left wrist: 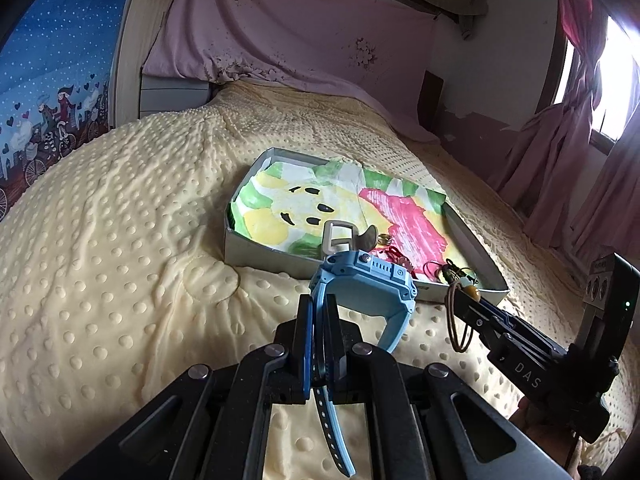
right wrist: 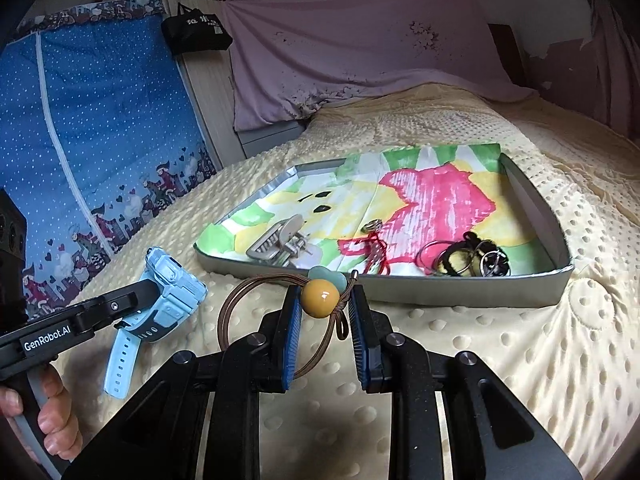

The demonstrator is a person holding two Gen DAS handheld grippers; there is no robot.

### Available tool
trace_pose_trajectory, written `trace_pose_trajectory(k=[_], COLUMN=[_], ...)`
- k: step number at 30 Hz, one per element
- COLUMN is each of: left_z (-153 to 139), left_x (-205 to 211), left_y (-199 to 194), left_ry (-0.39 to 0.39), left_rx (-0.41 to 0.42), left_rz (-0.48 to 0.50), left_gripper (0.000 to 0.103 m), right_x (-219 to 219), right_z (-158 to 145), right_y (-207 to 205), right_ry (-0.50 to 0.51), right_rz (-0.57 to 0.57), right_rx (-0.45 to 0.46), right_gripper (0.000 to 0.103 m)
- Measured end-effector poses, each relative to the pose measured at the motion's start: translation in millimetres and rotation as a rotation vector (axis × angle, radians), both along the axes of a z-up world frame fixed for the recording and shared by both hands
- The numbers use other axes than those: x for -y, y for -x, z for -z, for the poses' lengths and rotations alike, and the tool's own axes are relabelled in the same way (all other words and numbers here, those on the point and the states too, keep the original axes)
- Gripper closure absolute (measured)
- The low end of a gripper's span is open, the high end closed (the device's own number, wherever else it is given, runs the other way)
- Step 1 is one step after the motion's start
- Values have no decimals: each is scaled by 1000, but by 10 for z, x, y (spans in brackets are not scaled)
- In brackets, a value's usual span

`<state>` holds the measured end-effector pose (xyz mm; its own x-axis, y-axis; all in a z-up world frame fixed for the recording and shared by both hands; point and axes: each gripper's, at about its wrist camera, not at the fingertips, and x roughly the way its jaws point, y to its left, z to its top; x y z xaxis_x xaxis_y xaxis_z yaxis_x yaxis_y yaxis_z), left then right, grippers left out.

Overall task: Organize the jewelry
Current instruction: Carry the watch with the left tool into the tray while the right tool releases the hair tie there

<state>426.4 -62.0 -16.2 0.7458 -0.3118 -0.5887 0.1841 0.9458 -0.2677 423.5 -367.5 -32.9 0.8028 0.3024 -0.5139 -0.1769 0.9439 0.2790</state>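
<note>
Jewelry: a blue watch (left wrist: 370, 280) and a beaded cord (right wrist: 320, 298) were each held in a claw above the bed (left wrist: 120, 240), both just short of the tray (right wrist: 460, 292).
Left claw (left wrist: 318, 344): clenched on the watch strap, the watch face standing up beyond the fingertips, the strap's free end hanging down toward the wrist.
Right claw (right wrist: 324, 336): jaws stood somewhat apart yet grasped the cord, the yellow bead and a pale green one lodged between the fingertips, the cord's loop trailing to the claw's left.
Key relation: the tray lay straight ahead of both claws and slightly below them; its near wall ran crosswise to the fingers. The right claw looked the nearer, its bead almost over the near wall. In my judgement each item needed only a short forward carry before release.
Tray contents: a grey clip (right wrist: 280, 242) ahead-left of the right claw, a red string piece (right wrist: 374, 248) dead ahead, dark rings and loops (right wrist: 468, 258) ahead-right, all on a painted paper lining.
Surface: soft, dotted cream blanket, likely to let the tray tip if pressed.
Room: bedroom, pink sheet on the wall ahead, blue patterned cloth to the left, pink curtain to the right.
</note>
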Motion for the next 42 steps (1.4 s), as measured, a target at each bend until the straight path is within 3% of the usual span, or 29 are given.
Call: trace_pose_trajectory(k=[7, 14, 23, 42], left_z=[-116, -141, 61, 106], left_x=[83, 61, 20, 32], left_y=[-285, -686, -1032, -1278], left_ry=[4, 1, -44, -17], left_rx=[18, 16, -52, -109], left_rz=[-34, -76, -96, -89], left_gripper=[98, 98, 98, 97], right_x=[206, 125, 43, 8], right_z=[-230, -366, -155, 125], right_y=[-191, -564, -907, -1103], right_ry=[29, 58, 68, 90], right_rz=[61, 87, 146, 149], right_rx=[44, 50, -55, -171], right_gripper=[82, 82, 82, 82])
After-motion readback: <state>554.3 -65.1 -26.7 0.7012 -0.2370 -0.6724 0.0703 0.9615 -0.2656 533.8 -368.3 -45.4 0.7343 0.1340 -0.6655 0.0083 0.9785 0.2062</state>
